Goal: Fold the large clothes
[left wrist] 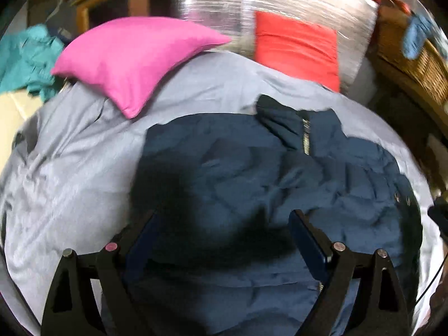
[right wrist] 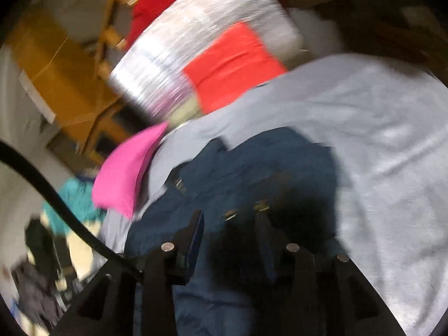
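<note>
Navy jacket (left wrist: pixel 252 173) on bed (left wrist: pixel 70 168): directly beneath left hand-held gripper (left wrist: pixel 224 229), spread; right hand-held gripper (right wrist: pixel 228 224) partly spread, empty.

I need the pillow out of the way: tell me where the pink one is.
In the left wrist view the pink pillow lies upper left on the grey sheet, beyond the navy jacket and left of the red cushion.

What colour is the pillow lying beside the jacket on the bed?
Bright pink pillow; clearest in the left wrist view.
</note>
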Action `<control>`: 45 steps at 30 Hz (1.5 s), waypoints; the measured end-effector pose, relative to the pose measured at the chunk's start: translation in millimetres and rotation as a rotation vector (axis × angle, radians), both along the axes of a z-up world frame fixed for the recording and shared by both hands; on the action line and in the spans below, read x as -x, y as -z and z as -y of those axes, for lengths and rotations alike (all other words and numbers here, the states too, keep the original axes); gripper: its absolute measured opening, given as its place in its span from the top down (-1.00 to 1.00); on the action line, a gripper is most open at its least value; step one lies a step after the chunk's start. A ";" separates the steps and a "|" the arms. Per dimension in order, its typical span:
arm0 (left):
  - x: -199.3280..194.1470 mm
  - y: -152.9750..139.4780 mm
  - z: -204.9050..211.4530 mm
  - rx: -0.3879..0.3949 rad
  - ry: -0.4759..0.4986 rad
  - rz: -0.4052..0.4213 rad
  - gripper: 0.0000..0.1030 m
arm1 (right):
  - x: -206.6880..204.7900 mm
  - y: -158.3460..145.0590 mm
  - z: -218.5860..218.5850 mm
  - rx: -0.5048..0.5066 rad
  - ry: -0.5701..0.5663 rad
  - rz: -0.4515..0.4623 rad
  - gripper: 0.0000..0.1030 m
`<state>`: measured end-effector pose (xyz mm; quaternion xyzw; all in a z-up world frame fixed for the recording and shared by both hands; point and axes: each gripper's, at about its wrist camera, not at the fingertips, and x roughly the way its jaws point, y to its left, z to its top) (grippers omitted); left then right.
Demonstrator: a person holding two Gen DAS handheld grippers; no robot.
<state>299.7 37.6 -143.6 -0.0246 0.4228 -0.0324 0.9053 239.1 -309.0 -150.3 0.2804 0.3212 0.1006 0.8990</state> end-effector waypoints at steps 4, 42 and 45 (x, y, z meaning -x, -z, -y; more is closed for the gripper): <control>-8.7 28.8 21.8 -0.082 0.034 -0.109 -0.79 | -17.7 16.6 -44.4 0.103 -0.134 -0.096 0.33; -15.8 20.4 19.1 -0.108 0.022 -0.104 -0.79 | -34.4 41.0 -50.5 0.056 -0.230 -0.260 0.50; -10.3 8.9 9.7 -0.093 0.005 -0.071 -0.79 | -22.2 29.1 -25.2 0.038 -0.198 -0.236 0.49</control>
